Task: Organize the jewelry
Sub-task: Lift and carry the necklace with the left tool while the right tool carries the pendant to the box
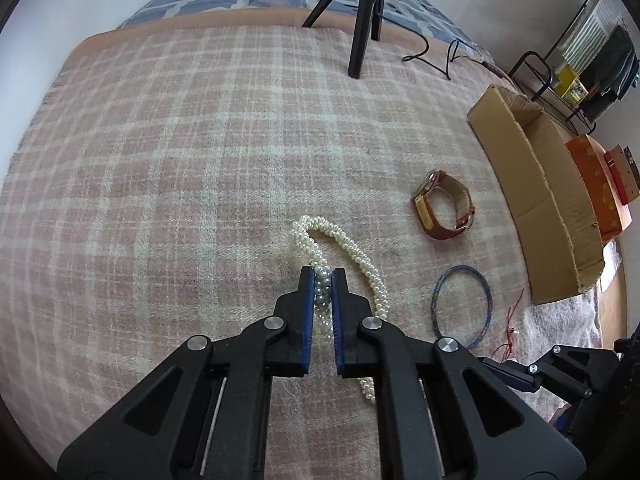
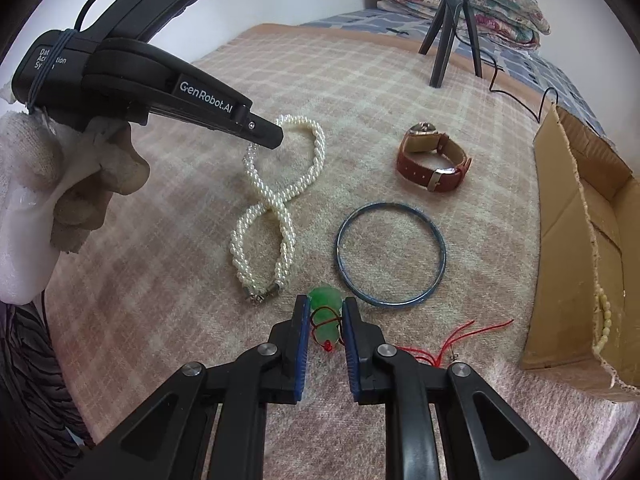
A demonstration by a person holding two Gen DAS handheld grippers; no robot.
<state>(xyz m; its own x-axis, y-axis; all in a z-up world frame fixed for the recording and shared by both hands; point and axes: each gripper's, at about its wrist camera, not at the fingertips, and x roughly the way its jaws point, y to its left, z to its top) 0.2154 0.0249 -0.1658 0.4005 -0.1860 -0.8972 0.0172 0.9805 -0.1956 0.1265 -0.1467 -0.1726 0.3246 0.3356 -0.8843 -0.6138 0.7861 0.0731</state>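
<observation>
A twisted white pearl necklace [image 1: 344, 252] lies on the plaid blanket, and my left gripper [image 1: 323, 276] is shut on one strand of it. In the right wrist view the necklace [image 2: 276, 204] lies in a figure-eight, with the left gripper [image 2: 264, 136] pinching its far end. My right gripper [image 2: 325, 306] is closed on a green jade pendant [image 2: 326, 300] with a red cord [image 2: 452, 336]. A brown leather watch [image 2: 434, 160] and a blue bangle [image 2: 390, 254] lie beyond it; both also show in the left wrist view, watch [image 1: 444, 204] and bangle [image 1: 462, 306].
An open cardboard box [image 2: 560, 240] stands at the right with a string of pale beads [image 2: 604, 320] inside; it also shows in the left wrist view [image 1: 532, 200]. A black tripod [image 2: 452, 28] and its cable stand at the far side of the bed. Folded quilts [image 2: 460, 4] lie behind.
</observation>
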